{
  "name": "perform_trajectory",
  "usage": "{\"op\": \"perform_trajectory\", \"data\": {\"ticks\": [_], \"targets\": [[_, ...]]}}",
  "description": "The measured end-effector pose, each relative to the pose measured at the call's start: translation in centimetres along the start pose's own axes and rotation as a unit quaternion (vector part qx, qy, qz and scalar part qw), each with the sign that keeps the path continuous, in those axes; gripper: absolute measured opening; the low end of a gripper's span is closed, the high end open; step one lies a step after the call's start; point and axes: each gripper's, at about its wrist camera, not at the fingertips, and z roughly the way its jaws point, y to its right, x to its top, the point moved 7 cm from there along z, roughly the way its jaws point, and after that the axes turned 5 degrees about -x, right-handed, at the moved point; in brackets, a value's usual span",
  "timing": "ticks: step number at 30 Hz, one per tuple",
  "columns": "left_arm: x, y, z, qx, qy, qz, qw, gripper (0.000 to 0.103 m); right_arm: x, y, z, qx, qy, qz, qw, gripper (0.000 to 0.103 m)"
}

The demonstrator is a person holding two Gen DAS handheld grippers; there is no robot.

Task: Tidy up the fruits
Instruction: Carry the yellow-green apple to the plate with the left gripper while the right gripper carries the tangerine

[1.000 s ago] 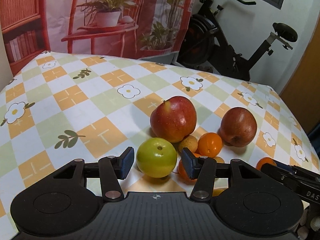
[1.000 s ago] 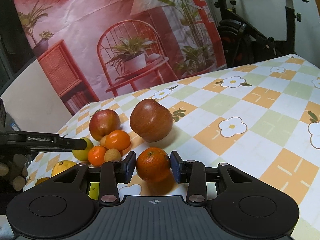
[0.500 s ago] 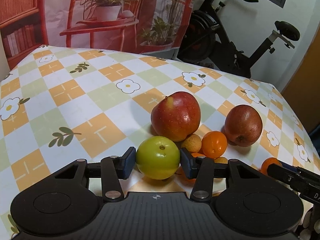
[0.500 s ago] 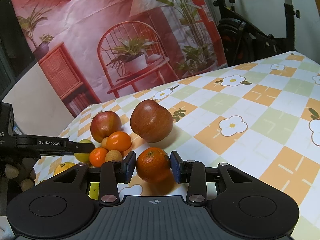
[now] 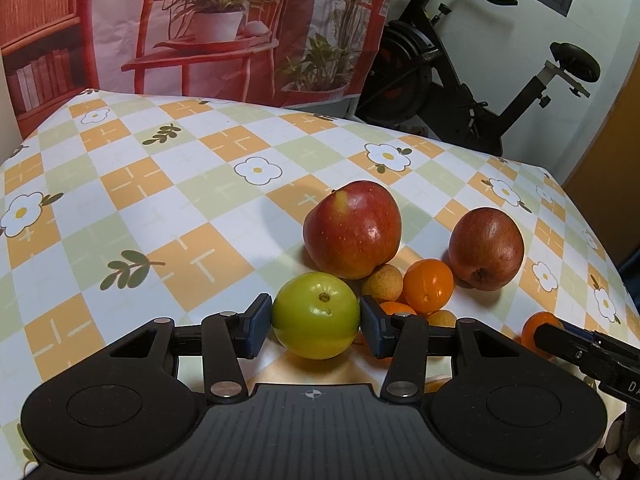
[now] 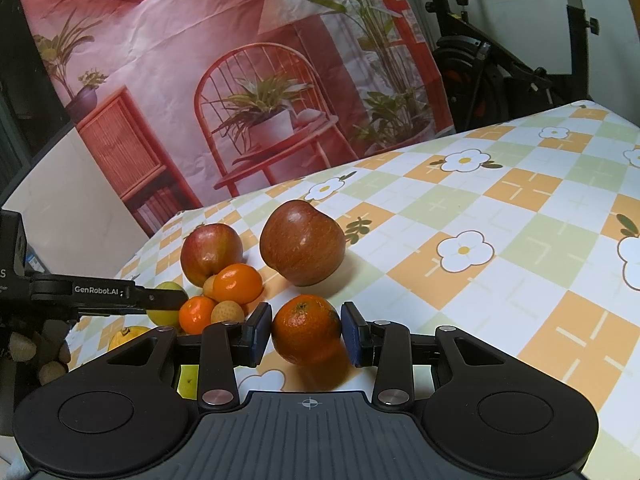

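Observation:
My left gripper [image 5: 316,322] is shut on a green apple [image 5: 316,316], both pads touching its sides. My right gripper [image 6: 306,334] is shut on a mandarin orange [image 6: 306,328]; it also shows in the left wrist view [image 5: 538,326]. Beyond them on the checked tablecloth [image 5: 180,216] lies a cluster: a red apple [image 5: 352,230], a darker red apple [image 5: 486,248], an orange [image 5: 428,286] and small tan longans [image 5: 382,282]. The same cluster shows in the right wrist view, with the dark apple [image 6: 302,242] nearest.
A yellow fruit [image 6: 126,336] and another green fruit [image 6: 190,380] lie at the table's near left edge in the right wrist view. An exercise bike [image 5: 460,76] and a printed backdrop [image 5: 200,28] stand behind the table.
My left gripper has closed from open around the green apple to gripping it. My right gripper has stayed shut on the mandarin and barely moved.

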Motion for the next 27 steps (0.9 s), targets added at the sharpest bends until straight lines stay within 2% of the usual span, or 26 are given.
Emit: {"op": "perform_trajectory", "data": {"ticks": [18,27], "targets": [[-0.3,0.2,-2.3,0.003,0.026,0.020,0.9995,0.050,0.0,0.0,-0.1,0.001,0.002,0.004,1.000,0.035],[-0.5,1.0,-4.9,-0.007,0.045,0.028,0.9986,0.050,-0.2,-0.2,-0.1,-0.005,-0.005,-0.003,1.000,0.035]]}}
